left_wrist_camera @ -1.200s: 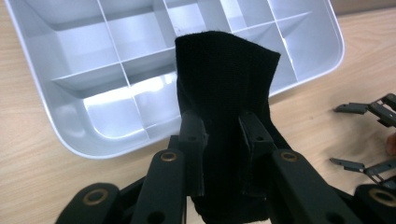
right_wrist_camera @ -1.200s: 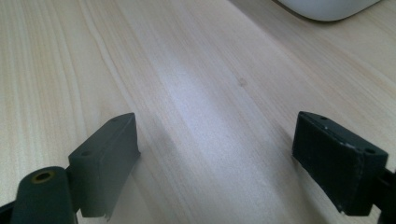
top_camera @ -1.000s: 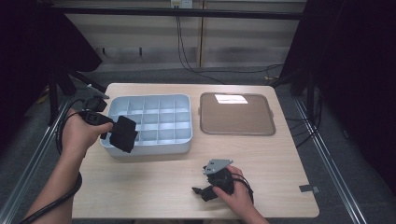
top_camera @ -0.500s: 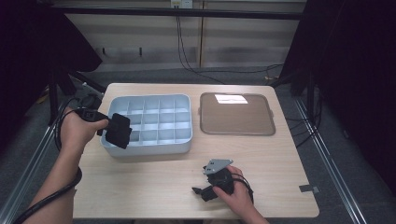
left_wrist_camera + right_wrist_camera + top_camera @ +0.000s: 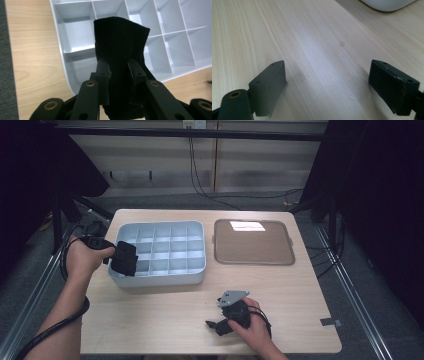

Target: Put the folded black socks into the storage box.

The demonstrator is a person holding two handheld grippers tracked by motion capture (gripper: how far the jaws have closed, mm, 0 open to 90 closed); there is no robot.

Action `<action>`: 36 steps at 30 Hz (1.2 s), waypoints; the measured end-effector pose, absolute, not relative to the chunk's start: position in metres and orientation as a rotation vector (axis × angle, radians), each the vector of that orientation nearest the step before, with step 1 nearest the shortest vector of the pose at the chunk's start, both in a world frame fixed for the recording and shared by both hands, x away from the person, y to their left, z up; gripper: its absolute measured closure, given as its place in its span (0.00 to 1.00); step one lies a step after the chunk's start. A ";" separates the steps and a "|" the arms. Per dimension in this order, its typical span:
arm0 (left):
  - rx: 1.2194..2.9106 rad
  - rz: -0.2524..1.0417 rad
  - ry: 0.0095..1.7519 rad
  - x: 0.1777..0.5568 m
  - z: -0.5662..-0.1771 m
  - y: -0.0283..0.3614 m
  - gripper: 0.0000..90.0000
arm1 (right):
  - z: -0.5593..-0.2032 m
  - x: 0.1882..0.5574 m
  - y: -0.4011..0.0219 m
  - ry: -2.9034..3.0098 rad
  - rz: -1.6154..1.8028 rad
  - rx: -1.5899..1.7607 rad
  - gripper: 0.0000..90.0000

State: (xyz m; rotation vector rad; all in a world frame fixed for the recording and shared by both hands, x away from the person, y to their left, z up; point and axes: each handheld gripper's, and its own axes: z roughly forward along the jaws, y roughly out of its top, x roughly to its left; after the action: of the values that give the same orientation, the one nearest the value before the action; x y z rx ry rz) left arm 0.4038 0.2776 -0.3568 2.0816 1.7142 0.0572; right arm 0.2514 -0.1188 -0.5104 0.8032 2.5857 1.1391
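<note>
- Your left gripper (image 5: 119, 71) clamps a black cloth (image 5: 120, 47) over the near-left corner of the grey divided tray (image 5: 170, 250).
- Your right gripper (image 5: 327, 87) (jaws spread wide) rests on the table (image 5: 150, 320), holding nothing.

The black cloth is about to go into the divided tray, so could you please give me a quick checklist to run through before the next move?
1. Left claw shut on the black cloth: ok.
2. Cloth above the divided tray, at its left edge: ok.
3. Compartments beneath the cloth free: ok where visible; the one right behind it, cannot tell.
4. Right claw open, holding nothing, low over the table: ok.
5. Brown tray apart from the divided tray: ok.
</note>
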 end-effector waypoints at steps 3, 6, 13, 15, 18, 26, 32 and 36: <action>2.092 0.056 1.719 0.405 -0.362 0.280 0.82 | -0.510 0.251 -0.119 2.586 1.139 0.803 0.16; 2.085 0.058 1.738 0.405 -0.367 0.282 0.82 | -0.510 0.251 -0.119 2.586 1.139 0.802 0.16; 2.096 0.070 1.773 0.406 -0.378 0.286 0.82 | -0.511 0.251 -0.119 2.588 1.140 0.802 0.16; 2.105 0.078 1.777 0.406 -0.380 0.286 0.82 | -0.511 0.251 -0.119 2.589 1.140 0.803 0.16; 2.117 0.091 1.786 0.406 -0.382 0.286 0.82 | -0.511 0.251 -0.119 2.585 1.139 0.799 0.16; 2.176 0.128 1.808 0.407 -0.389 0.284 0.82 | -0.511 0.251 -0.119 2.587 1.140 0.800 0.16; 2.250 0.181 1.803 0.409 -0.390 0.276 0.82 | -0.511 0.251 -0.119 2.589 1.141 0.800 0.16; 2.279 0.193 1.809 0.410 -0.391 0.272 0.82 | -0.511 0.251 -0.119 2.589 1.141 0.800 0.16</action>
State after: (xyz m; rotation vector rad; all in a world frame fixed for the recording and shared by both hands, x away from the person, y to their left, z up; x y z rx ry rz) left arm 0.4104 0.2719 -0.3913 2.2790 1.8093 0.1934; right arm 0.2511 -0.1186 -0.5105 0.7995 2.5894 1.1411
